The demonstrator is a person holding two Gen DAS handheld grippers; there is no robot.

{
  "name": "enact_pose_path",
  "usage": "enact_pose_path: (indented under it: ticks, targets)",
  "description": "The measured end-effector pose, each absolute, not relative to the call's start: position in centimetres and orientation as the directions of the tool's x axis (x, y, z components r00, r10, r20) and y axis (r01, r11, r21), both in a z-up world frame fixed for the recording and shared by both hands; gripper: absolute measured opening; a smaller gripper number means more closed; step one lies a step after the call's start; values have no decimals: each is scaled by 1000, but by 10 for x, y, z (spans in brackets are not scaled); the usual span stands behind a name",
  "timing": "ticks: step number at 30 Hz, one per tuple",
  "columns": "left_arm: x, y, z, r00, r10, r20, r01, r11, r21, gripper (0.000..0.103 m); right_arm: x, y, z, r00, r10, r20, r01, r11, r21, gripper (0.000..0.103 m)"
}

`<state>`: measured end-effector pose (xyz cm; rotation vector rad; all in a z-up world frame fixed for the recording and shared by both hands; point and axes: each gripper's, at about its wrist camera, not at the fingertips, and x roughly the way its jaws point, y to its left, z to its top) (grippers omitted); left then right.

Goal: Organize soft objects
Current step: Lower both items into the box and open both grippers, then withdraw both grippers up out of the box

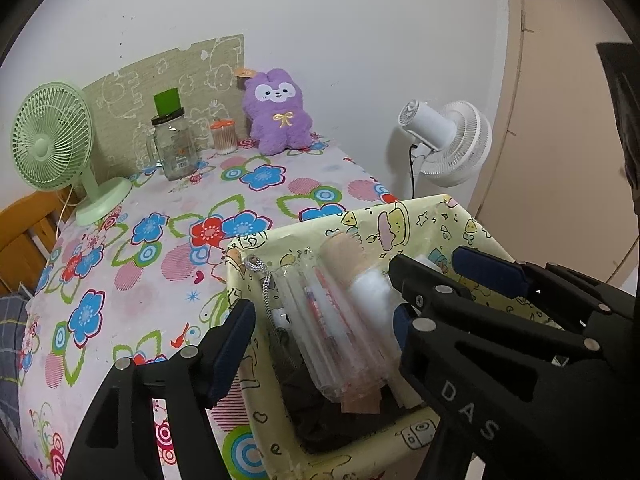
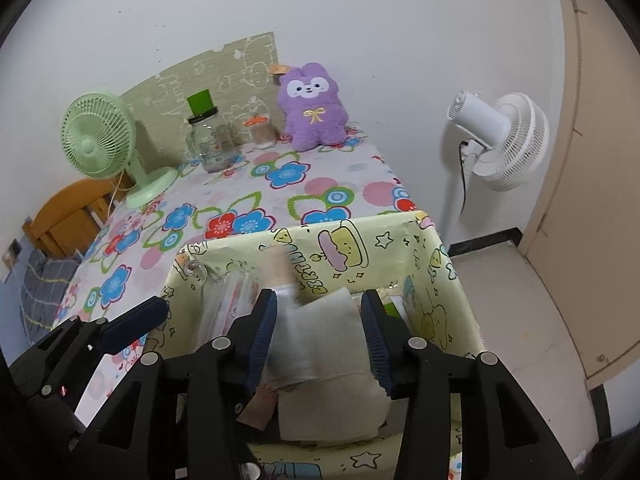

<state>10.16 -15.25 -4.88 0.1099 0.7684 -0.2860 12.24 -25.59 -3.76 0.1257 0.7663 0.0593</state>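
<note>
A yellow cartoon-print storage box stands at the table's near edge. Inside lie a clear plastic pack, a silver chain and a white folded tissue roll. My left gripper is open above the box, its fingers either side of the clear pack without touching it. My right gripper is over the box with its pads either side of the white tissue roll, wide apart. A purple plush bunny sits upright at the table's far edge against the wall.
On the floral tablecloth stand a green desk fan, a glass jar with a green-topped lid and a cotton-swab jar. A white floor fan stands right of the table. A wooden chair is left.
</note>
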Motion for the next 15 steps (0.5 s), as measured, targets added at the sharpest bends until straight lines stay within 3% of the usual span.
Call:
enact_pose_path:
  ticks: [3,7,9,15]
  targets:
    - [98,-148,-45,692,-215,-689,287,958,-11,76,119,-256,-35,727,78,-683,13,992,127,60]
    - [94,-137,-42,705,-212,-677,266,964,-25,87,111,-255,-30,743,79,-665,26,989,146,71]
    - [91,-132,-41,709,-215,-672,264,964,-30,88,108,-253,-29,749,97,-655,16,986,165,80]
    - [78,-116,-37,729,-203,-653,255,967,-16,92,98,-233,-25,761,100,-641,-7,989,145,84]
